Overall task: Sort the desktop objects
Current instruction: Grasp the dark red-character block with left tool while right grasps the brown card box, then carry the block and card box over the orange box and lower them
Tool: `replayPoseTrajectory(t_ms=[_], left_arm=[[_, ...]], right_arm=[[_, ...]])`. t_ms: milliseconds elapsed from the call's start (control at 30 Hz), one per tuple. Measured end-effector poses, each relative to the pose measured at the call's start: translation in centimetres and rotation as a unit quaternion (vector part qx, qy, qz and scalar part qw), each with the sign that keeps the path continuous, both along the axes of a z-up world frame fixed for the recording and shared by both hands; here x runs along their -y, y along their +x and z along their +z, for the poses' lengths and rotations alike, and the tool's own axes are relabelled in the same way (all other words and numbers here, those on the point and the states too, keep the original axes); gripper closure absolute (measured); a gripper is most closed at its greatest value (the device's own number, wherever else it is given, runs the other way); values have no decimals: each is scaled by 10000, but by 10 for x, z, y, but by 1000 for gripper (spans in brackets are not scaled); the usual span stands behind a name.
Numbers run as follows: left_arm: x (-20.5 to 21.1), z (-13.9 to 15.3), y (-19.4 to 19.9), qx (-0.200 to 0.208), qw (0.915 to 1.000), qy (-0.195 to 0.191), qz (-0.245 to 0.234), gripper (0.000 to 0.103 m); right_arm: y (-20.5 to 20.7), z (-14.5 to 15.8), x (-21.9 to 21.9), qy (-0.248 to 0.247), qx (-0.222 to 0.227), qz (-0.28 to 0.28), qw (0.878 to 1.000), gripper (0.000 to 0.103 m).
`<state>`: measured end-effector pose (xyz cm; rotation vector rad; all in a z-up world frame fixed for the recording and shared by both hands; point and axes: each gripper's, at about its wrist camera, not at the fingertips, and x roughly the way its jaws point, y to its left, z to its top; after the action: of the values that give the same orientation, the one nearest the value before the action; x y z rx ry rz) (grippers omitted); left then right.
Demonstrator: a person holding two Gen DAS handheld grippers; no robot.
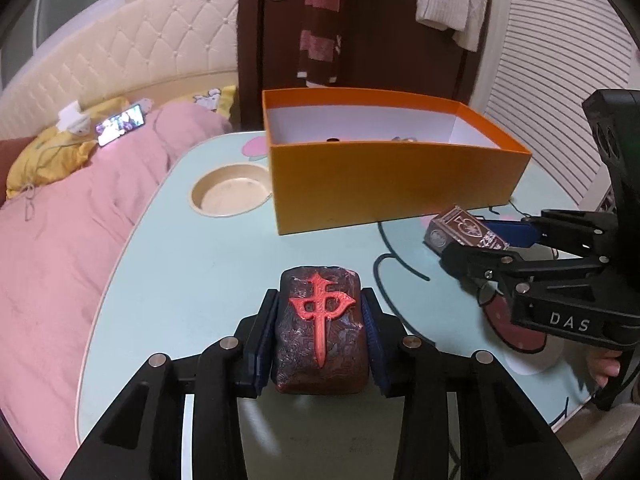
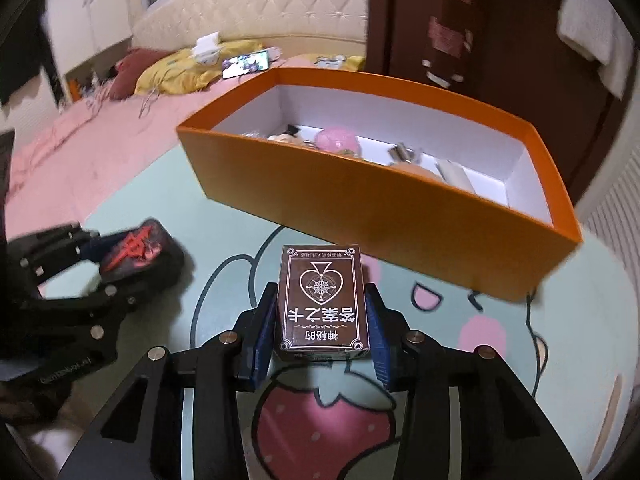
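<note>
My left gripper (image 1: 320,300) is shut on a dark brown block (image 1: 320,332) with a red raised character, held just above the mint table (image 1: 180,280). My right gripper (image 2: 322,300) is shut on a brown card box (image 2: 322,304) with a spade emblem. The card box (image 1: 464,234) and right gripper (image 1: 452,240) also show at the right of the left wrist view. The block (image 2: 138,250) and left gripper (image 2: 96,256) show at the left of the right wrist view. An open orange box (image 2: 360,200) stands beyond both and holds several small items.
A round cup recess (image 1: 230,194) is sunk in the table left of the orange box (image 1: 380,184). A pink blanket (image 1: 60,248) covers the bed along the table's left edge. A phone (image 1: 120,124) lies on the bed. A dark door (image 1: 400,20) stands behind.
</note>
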<state>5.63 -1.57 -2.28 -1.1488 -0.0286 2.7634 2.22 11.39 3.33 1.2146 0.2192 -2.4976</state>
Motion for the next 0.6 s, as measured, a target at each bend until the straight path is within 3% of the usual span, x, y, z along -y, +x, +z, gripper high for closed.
replayPoseTrajectory(t_ms=[600], left_arm=[[-21,22,-5,-90,9994,53,-333,66]], right_arm=[[22,19,-36,-276,-83,-761,9967,61]])
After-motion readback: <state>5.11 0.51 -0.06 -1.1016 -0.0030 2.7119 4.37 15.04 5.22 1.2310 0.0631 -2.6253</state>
